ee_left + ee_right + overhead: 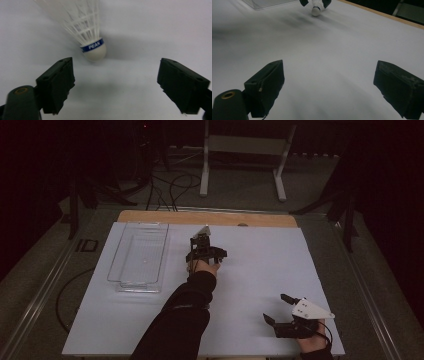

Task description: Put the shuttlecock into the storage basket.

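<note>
White table point(155, 30), shuttlecock point(93, 51) beyond jaws

Black sleeve point(180, 317), black claws with a grey three-cornered plate point(310, 309) and brass-ringed screw hole point(22, 90).

Room's pretty dim, dark all around the lit white bench point(260, 270). Right gripper view is smeared with blur toward 12 o'clock; shuttlecock point(86, 27) casts soft shadows.
</note>
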Tool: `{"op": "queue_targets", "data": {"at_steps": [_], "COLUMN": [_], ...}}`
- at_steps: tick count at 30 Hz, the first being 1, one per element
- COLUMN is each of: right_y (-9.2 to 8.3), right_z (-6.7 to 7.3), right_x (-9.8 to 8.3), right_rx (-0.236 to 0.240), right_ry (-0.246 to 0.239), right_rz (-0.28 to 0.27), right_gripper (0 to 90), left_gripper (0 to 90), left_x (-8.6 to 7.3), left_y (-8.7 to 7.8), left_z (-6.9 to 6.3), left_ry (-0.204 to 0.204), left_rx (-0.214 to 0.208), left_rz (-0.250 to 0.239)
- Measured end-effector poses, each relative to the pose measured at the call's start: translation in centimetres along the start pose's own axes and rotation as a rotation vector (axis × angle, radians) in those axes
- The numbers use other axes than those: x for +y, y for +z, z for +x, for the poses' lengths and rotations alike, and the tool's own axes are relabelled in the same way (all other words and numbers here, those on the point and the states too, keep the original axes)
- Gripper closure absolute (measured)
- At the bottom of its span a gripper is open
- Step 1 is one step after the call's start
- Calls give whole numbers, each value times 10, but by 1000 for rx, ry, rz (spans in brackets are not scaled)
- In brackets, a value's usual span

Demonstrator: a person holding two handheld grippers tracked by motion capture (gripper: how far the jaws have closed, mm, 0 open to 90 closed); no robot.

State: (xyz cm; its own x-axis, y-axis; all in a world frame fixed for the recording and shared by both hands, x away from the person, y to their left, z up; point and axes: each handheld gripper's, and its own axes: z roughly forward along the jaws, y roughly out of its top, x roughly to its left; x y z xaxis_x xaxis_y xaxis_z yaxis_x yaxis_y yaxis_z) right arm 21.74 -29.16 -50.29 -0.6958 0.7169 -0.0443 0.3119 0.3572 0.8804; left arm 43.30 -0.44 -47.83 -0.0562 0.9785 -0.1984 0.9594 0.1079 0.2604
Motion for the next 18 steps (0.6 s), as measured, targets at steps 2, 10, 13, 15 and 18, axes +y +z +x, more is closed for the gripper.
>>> {"op": "queue_targets", "data": {"at_steps": [2,10,13,15,18], "right_y": [0,0,0,0,0], "right_z": [0,0,0,0,0], "right_x": [0,0,0,0,0], "right_rx": [1,-1,0,1,0], "right_ry": [0,-3,-3,-3,-6], "right_rz": [1,1,0,2,1], "right_gripper": [97,98,98,98,98], "left_gripper": [187,348,384,411,463], "left_x": [0,4,6,7,8], "left_y": [0,5,6,7,8], "left_z": [2,14,19,20,20], "left_ry": [-27,-81,-87,-87,-85], "left_rx": [0,-10,-3,-5,-1], "left_rz": [-9,-10,-2,-1,1]}}
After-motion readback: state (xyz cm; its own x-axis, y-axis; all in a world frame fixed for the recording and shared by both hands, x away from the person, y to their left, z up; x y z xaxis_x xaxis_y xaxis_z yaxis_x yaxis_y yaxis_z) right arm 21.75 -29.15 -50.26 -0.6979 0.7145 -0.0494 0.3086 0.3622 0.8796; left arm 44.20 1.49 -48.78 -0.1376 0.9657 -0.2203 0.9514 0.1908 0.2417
